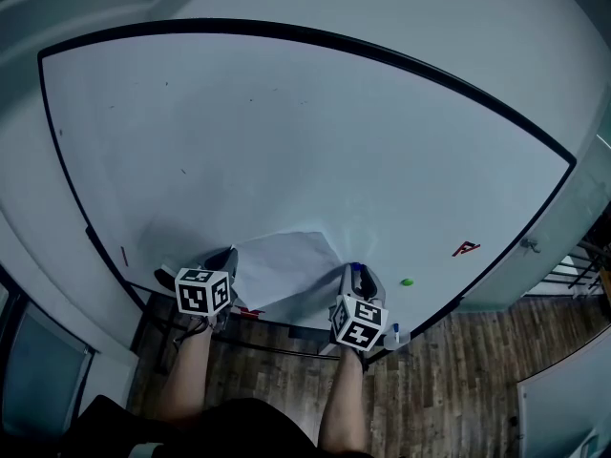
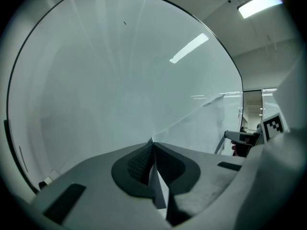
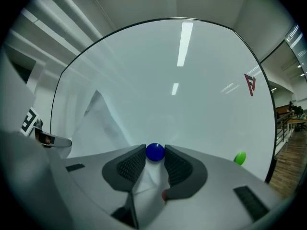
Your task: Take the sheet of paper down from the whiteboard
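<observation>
I see the white sheet of paper (image 1: pixel 282 267) low on the black-framed whiteboard (image 1: pixel 286 132). Its long axis runs side to side along the board's lower edge, spanning from one claw to the other. One upper corner peaks upward nearer the right side, and the sheet looks slack and creased.

My left claw (image 2: pixel 152 146) is pinched tight on the sheet's left edge. The thin paper stands on edge between the pads and stretches off to the right.

My right claw (image 3: pixel 155 153) sits at the sheet's right end, with its tips pressed against either side of a round blue magnet (image 3: pixel 154 151). The paper there passes under the magnet and down between the jaws.

A small green magnet (image 3: pixel 240 157) and a red angular mark (image 3: pixel 250 84) sit on the board further right, clear of the sheet.
</observation>
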Action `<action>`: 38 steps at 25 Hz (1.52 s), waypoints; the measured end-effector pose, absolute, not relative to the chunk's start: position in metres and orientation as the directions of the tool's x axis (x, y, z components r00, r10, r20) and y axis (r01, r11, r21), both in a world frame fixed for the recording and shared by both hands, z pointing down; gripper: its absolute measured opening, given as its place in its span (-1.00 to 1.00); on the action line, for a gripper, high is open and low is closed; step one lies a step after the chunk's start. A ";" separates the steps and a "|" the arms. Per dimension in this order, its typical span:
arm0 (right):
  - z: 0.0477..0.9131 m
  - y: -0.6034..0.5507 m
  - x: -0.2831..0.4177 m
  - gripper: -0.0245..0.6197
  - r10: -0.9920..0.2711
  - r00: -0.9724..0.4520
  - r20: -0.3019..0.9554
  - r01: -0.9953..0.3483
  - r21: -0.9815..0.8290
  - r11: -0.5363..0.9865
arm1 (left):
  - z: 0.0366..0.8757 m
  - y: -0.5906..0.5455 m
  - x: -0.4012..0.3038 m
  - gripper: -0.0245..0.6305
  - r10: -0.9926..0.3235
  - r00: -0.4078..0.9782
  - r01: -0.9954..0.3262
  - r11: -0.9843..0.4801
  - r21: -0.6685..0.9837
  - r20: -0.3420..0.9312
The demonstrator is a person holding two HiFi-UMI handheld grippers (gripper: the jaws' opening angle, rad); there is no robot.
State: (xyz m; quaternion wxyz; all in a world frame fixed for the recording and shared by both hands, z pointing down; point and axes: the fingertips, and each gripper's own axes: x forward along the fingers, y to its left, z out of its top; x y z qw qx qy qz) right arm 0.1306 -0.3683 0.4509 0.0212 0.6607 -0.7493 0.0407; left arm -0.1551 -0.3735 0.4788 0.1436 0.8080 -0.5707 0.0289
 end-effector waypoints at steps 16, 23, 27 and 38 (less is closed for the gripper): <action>0.466 -0.360 0.129 -0.51 -0.989 -0.085 0.120 -0.996 -0.021 0.083 | 0.490 -0.363 -0.149 -0.86 -0.862 0.435 -0.900 -0.420 0.113 0.262; 0.474 -0.338 0.131 -0.51 -0.989 -0.044 0.142 -0.999 -0.009 0.043 | 0.497 -0.353 -0.138 -0.86 -0.819 0.511 -0.857 -0.509 0.081 0.261; 0.480 -0.319 0.132 -0.51 -0.990 -0.026 0.138 -1.000 -0.018 0.024 | 0.504 -0.340 -0.127 -0.86 -0.793 0.547 -0.833 -0.549 0.076 0.268; 0.490 -0.265 0.154 -0.51 -0.982 -0.130 0.136 -0.990 -0.068 0.121 | 0.508 -0.272 -0.081 -0.86 -0.808 0.512 -0.851 -0.524 0.044 0.291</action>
